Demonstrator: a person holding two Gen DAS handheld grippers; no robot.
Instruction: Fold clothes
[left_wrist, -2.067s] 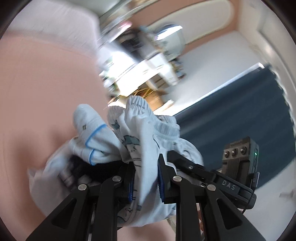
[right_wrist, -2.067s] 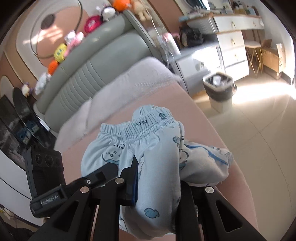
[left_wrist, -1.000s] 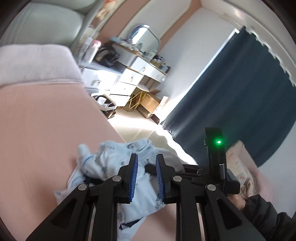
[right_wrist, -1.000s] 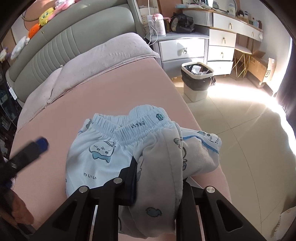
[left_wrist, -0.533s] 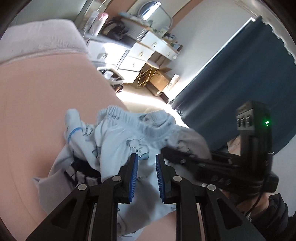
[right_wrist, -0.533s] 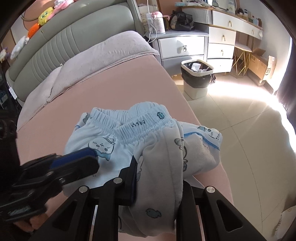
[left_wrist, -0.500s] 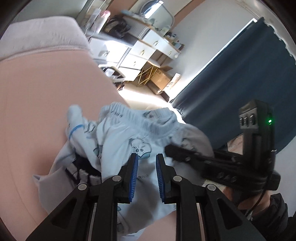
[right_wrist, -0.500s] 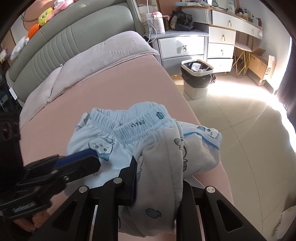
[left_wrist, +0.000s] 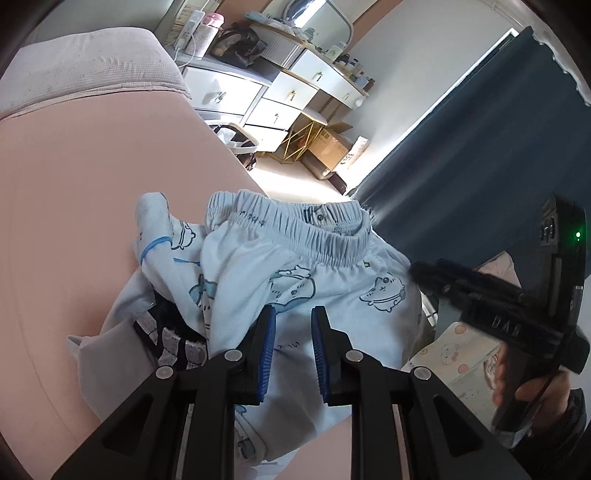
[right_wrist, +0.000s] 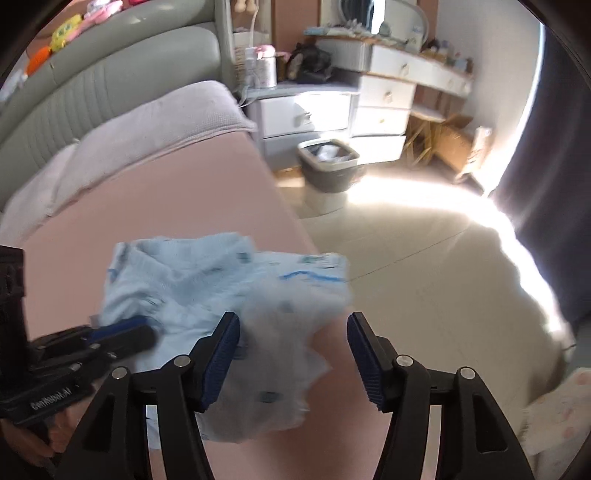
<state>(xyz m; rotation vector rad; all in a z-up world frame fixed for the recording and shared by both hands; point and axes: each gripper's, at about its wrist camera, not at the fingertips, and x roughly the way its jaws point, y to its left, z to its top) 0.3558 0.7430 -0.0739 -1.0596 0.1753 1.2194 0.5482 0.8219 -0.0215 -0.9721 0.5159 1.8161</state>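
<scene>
- The light-blue printed shorts (left_wrist: 295, 280) sit crumpled in the lower centre of your left wrist view, on the pink bed (left_wrist: 74, 192) near its right edge, elastic waistband toward the top.
- A dark patterned cloth (left_wrist: 166, 332) peeks from under them at lower left.
- Your left gripper (left_wrist: 290, 332) hovers over the shorts, blue pads slightly parted, pinching nothing.
- Your right gripper (right_wrist: 291, 345) is spread wide; blurred fabric lies between the pads, loose of both.
- In the left wrist view, its black body (left_wrist: 517, 306) sits at the right edge.
- A waste bin (right_wrist: 327, 170) and white drawers (right_wrist: 376, 107) occupy the upper right.
</scene>
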